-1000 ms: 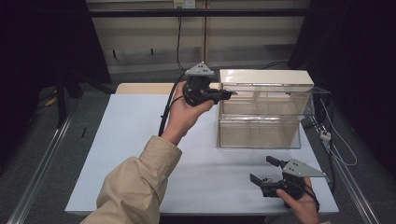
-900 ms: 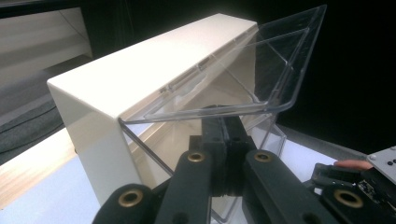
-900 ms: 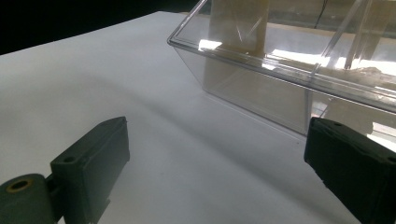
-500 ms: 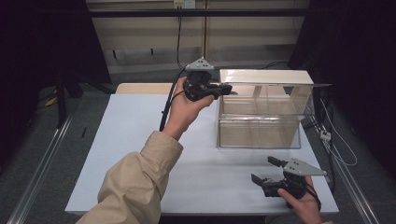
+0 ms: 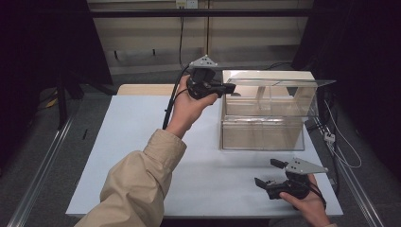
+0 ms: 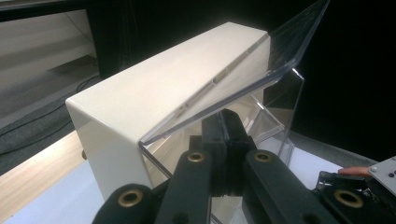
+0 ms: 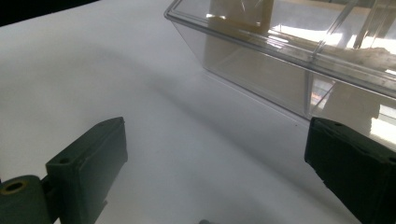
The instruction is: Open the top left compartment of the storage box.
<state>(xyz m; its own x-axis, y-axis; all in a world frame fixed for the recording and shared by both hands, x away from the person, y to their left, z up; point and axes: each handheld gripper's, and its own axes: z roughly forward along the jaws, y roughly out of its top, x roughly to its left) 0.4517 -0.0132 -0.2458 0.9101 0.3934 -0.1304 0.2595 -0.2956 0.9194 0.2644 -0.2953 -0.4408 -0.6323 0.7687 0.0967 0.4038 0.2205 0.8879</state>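
A clear plastic box (image 5: 262, 127) with a cream top panel (image 5: 265, 74) stands on the white table at the right. Its clear hinged lid (image 5: 283, 84) is lifted to about level. My left gripper (image 5: 231, 87) is shut with nothing between its jaws, and its tips sit under the lid's left end. In the left gripper view the closed jaws (image 6: 229, 135) reach in below the raised lid (image 6: 261, 70), beside the cream panel (image 6: 163, 88). My right gripper (image 5: 267, 173) rests open on the table near the front right. Its jaws (image 7: 219, 154) point toward the box (image 7: 261, 60).
The white table top (image 5: 142, 142) has a wooden strip (image 5: 142, 89) along its far edge. A black cable (image 5: 169, 106) trails from the left gripper. Loose cables (image 5: 335, 142) lie right of the box. Metal rails (image 5: 42, 165) run along both sides.
The clear lid has swung up from resting on the box to about level. The left gripper rose slightly with it. The right gripper has not moved.
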